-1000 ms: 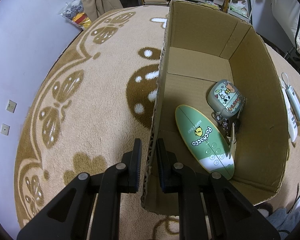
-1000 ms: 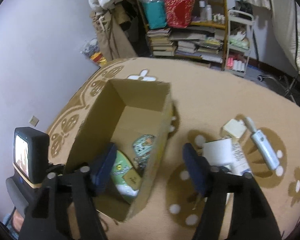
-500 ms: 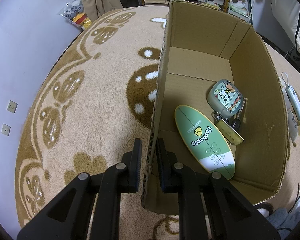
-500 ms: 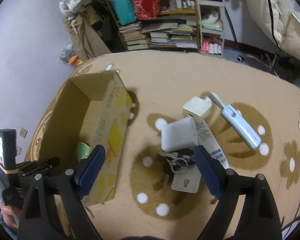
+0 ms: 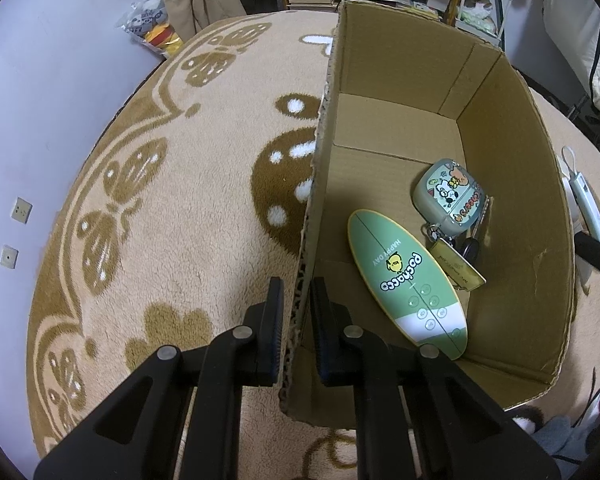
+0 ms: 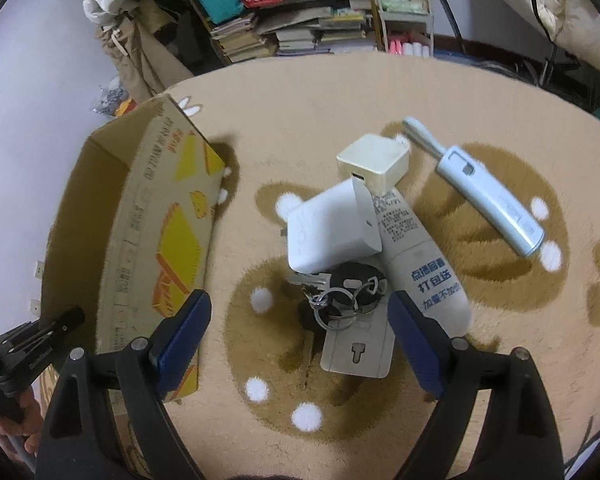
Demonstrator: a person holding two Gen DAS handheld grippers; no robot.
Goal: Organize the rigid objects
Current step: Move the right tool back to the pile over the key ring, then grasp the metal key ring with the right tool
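While the left gripper (image 5: 294, 316) is clamping the cardboard box (image 5: 440, 128) wall, the right gripper (image 6: 298, 324), jaws wide and empty, is now hovering over the key bunch (image 6: 346, 292), having swung off the box. Two chargers, one tube and one lint roller are lying from 12 to 2 o'clock; three items are sitting boxed.
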